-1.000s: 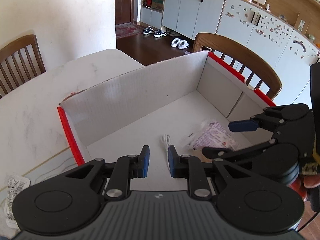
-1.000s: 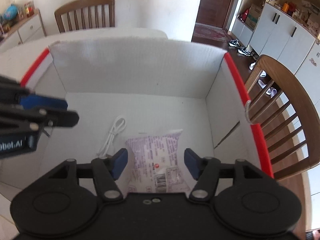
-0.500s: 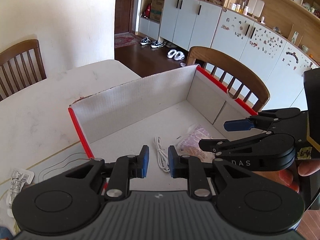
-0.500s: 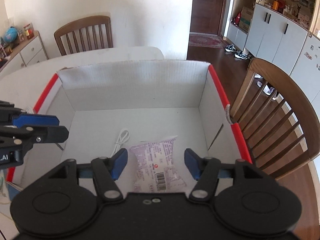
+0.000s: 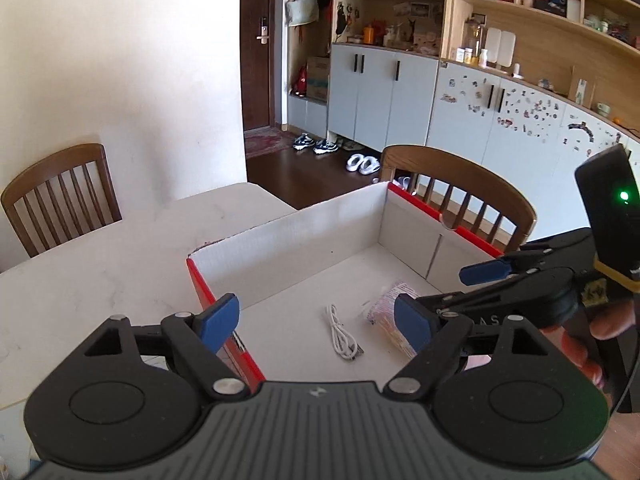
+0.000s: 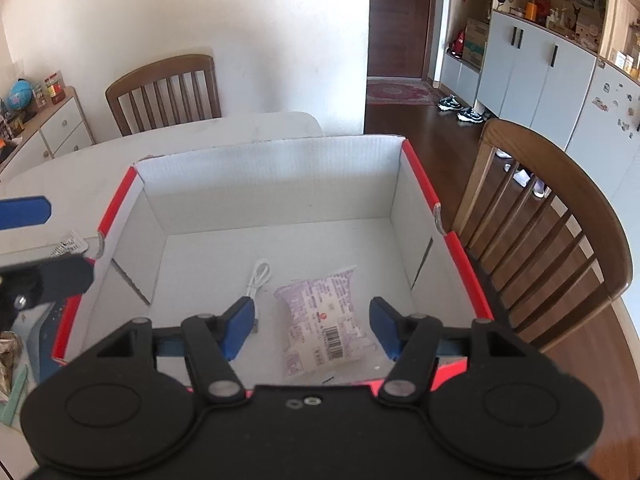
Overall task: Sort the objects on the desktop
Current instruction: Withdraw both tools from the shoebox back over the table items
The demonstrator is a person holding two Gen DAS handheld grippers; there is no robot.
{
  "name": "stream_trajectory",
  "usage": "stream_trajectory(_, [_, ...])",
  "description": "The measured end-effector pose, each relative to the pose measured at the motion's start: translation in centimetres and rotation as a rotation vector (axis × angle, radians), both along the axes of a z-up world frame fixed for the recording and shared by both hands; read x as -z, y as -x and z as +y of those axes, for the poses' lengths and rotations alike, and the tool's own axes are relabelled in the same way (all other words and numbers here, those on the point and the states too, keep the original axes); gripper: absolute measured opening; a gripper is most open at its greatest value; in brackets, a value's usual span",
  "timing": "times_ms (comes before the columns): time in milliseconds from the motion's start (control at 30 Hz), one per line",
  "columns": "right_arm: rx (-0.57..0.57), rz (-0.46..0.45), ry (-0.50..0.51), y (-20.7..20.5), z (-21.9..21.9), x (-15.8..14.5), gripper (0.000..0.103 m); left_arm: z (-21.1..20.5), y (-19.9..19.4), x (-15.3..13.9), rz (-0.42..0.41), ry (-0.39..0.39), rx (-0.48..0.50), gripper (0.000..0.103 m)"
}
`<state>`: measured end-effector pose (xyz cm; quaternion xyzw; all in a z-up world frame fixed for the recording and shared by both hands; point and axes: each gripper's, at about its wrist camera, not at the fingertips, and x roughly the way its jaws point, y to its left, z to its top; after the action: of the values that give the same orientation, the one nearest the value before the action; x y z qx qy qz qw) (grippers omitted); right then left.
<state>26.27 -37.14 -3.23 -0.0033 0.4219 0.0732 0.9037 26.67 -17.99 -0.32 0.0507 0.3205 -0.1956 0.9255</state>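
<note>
A white cardboard box with red rims [image 6: 416, 172] stands on the table; it also shows in the left wrist view [image 5: 304, 228]. Inside it lie a coiled white cable [image 6: 258, 280] [image 5: 342, 336] and a purple-printed snack packet [image 6: 324, 320] [image 5: 390, 312]. My left gripper [image 5: 316, 320] is open and empty, raised above the box's near left corner. My right gripper [image 6: 310, 330] is open and empty, above the box's near edge, over the packet. The right gripper also shows in the left wrist view [image 5: 500, 280].
The box sits on a white marble table [image 5: 100, 264]. Wooden chairs stand at the far side [image 6: 164, 92] and on the right [image 6: 560, 216]. A small sachet [image 6: 70, 242] lies on the table left of the box. Other small items lie at the left edge [image 6: 8, 356].
My left gripper has opened from nearly shut to wide. Both grippers have risen and pulled back from the box, so the box looks smaller and lower.
</note>
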Motion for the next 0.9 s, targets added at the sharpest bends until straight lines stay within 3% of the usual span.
stream_trajectory(167, [0.015, -0.017, -0.007, 1.1, 0.9, -0.5, 0.064, 1.2, 1.4, -0.4, 0.004, 0.015, 0.015, 0.103])
stream_trajectory(433, [0.031, -0.035, -0.014, 3.5, 2.6, -1.2, 0.065, 3.2, 3.6, -0.4, -0.034, 0.038, 0.026, 0.103])
stream_trajectory(733, [0.060, -0.039, -0.042, 6.6, 4.8, -1.4, 0.065, 6.6, 6.3, -0.4, -0.020, 0.065, 0.045, 0.103])
stream_trajectory(900, [0.035, -0.064, -0.016, 9.1, 7.3, -1.3, 0.065, 8.6, 8.2, -0.8, -0.067, 0.089, 0.037, 0.103])
